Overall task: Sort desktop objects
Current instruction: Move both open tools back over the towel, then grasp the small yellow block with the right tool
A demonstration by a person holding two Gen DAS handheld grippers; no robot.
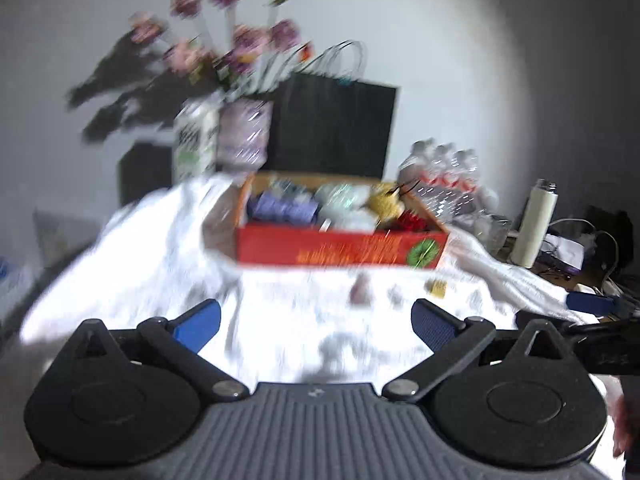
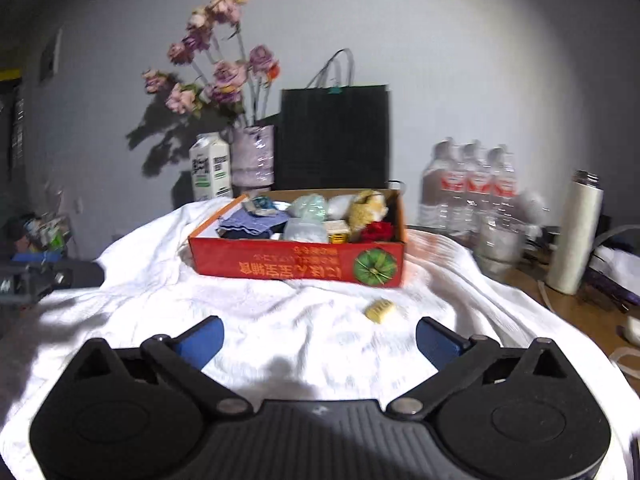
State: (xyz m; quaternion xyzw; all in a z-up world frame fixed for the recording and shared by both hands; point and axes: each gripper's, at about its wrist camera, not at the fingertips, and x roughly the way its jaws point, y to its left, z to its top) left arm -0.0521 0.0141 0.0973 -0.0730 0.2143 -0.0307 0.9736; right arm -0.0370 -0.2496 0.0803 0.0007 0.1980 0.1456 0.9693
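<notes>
A red cardboard box stands on the white cloth, filled with several items: a purple cloth, pale bundles, a yellow plush toy and a red item. A small yellow object lies on the cloth in front of the box. My right gripper is open and empty, hovering above the cloth short of that object. In the blurred left wrist view the box is ahead, the yellow object and a small pinkish object lie before it. My left gripper is open and empty.
Behind the box stand a milk carton, a vase of flowers and a black paper bag. To the right are water bottles, a glass, a white flask and cables. The other gripper shows at the left edge.
</notes>
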